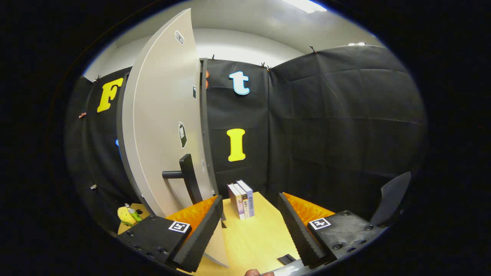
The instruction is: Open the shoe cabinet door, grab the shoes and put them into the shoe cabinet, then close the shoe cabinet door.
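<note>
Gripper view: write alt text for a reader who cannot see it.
The gripper is open, holding nothing, with its fingers spread on either side of a wooden table. The tall grey cabinet door with its black handle stands just ahead of one finger. A few upright books stand on the table beyond the fingers, and a yellow toy lies beside the door.

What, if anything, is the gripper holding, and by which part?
Nothing: the gripper is open, its fingers apart over the table, beside the door.
</note>
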